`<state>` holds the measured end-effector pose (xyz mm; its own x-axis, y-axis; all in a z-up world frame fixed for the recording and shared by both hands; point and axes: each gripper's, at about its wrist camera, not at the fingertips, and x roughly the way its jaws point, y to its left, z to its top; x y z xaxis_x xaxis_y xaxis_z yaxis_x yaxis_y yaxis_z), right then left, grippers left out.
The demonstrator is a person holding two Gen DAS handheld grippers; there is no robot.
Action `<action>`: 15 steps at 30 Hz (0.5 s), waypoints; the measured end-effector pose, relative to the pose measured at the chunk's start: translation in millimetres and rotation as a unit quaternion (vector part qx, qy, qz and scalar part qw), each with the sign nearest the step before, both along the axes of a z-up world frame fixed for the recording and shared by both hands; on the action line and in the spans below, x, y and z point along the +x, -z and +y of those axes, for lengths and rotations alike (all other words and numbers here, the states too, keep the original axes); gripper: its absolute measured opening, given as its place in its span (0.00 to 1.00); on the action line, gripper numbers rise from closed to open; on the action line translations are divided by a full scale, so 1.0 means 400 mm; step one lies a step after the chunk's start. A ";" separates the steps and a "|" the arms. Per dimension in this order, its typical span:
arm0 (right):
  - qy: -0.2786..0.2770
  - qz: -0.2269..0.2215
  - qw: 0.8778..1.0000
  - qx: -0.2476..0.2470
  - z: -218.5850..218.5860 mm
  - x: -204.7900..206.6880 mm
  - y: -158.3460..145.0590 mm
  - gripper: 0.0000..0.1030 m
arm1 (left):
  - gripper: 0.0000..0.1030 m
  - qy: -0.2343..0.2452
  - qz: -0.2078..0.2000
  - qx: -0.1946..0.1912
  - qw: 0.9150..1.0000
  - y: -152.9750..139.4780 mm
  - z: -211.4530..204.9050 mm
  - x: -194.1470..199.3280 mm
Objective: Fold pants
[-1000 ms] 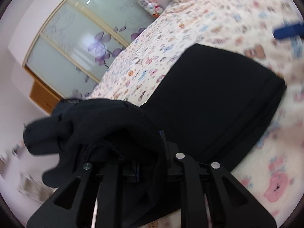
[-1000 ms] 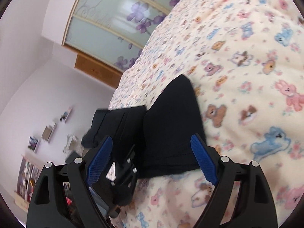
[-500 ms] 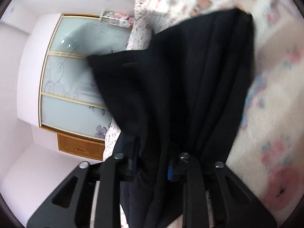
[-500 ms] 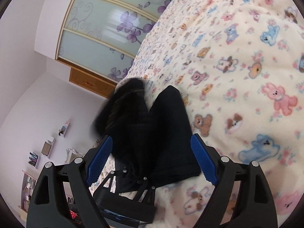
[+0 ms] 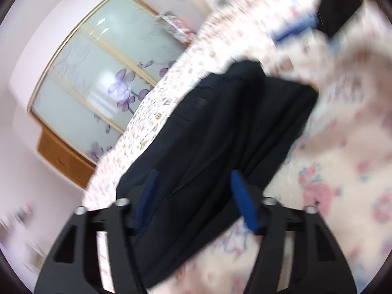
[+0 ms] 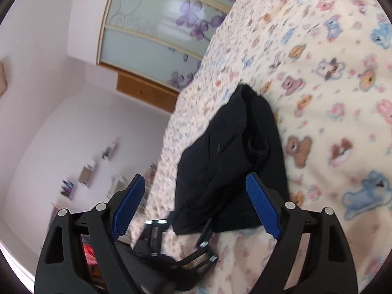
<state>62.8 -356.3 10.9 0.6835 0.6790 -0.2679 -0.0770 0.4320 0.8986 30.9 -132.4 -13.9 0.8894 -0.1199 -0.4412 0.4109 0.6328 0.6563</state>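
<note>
Black pants [image 5: 220,134] lie folded in a thick bundle on the bed, seen again in the right wrist view as a lumpy stack [image 6: 227,152]. My left gripper [image 5: 193,175] hovers low over the near end of the bundle. Its jaws are opening; the cloth lies between the blue pads [image 5: 241,196], which do not press on it. My right gripper [image 6: 194,177] stands open, wide of the pants' near edge, holding nothing. The left gripper's black frame [image 6: 180,230] shows low in that view. The picture is blurred by motion.
The bed carries a cream blanket with a cartoon animal print [image 6: 330,73] [image 5: 343,159]. A wardrobe with frosted flower-pattern glass doors [image 5: 98,73] [image 6: 152,36] stands beyond the bed's far edge. Small shelves [image 6: 85,174] hang on the left wall.
The left gripper carried a bunched end of the pants over onto the folded part, then spread its jaws and let the cloth drop. The right gripper stayed open and nearly still.
</note>
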 end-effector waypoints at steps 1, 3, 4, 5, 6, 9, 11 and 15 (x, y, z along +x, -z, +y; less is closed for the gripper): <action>-0.007 0.006 1.000 -0.005 0.014 0.009 0.003 0.84 | 0.71 -0.009 0.007 -0.048 0.999 -0.029 0.028 -0.003; -0.016 0.020 1.000 -0.010 0.040 0.030 0.013 0.84 | 0.81 -0.029 0.021 -0.138 0.990 -0.072 0.081 -0.002; -0.016 0.027 0.999 -0.013 0.051 0.037 0.018 0.84 | 0.89 -0.045 0.026 -0.187 0.981 -0.093 0.112 0.006; -0.016 0.031 0.999 -0.016 0.058 0.044 0.021 0.84 | 0.95 -0.066 0.023 -0.237 0.969 -0.113 0.154 0.012; -0.017 0.037 0.999 -0.024 0.071 0.054 0.024 0.84 | 0.95 -0.077 0.020 -0.264 0.961 -0.124 0.172 0.014; -0.004 0.053 0.997 -0.051 0.098 0.074 0.031 0.84 | 0.98 -0.138 0.004 -0.350 0.927 -0.137 0.259 0.036; 0.007 0.058 0.996 -0.065 0.108 0.079 0.035 0.84 | 0.98 -0.174 0.007 -0.381 0.908 -0.136 0.309 0.054; 0.036 0.071 0.993 -0.084 0.120 0.087 0.043 0.83 | 0.98 -0.204 0.023 -0.413 0.887 -0.127 0.370 0.079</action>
